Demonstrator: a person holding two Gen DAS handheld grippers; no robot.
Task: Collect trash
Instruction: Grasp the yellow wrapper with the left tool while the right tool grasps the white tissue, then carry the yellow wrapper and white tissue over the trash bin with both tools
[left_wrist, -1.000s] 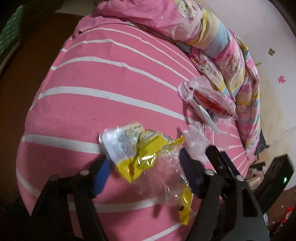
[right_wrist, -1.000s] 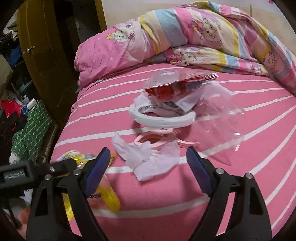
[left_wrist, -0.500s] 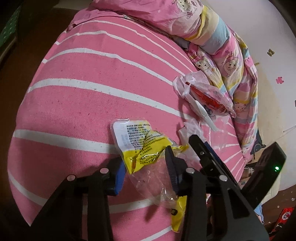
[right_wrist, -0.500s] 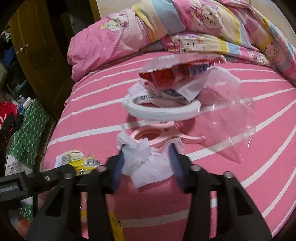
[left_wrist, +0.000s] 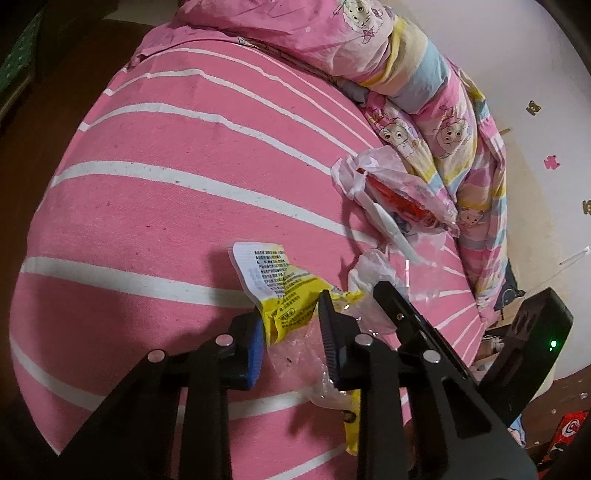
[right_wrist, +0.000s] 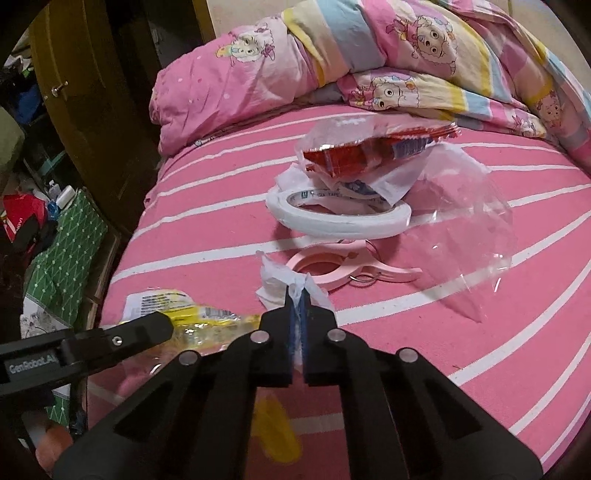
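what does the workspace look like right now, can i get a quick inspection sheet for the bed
surface: pink striped bedsheet, rumpled cartoon quilt at the far end.
job's things: yellow snack wrapper near the bed edge; white tissue; red snack packet in a clear bag; loose clear plastic film.
clutter: white tape roll under the red packet; pink clip beside the tissue.
grippers: left gripper closing, yellow wrapper between its jaws; right gripper shut on the tissue.
cables: nothing seen.
surroundings: green patterned bag and other items on the floor, wooden cabinet, stickers on the wall.
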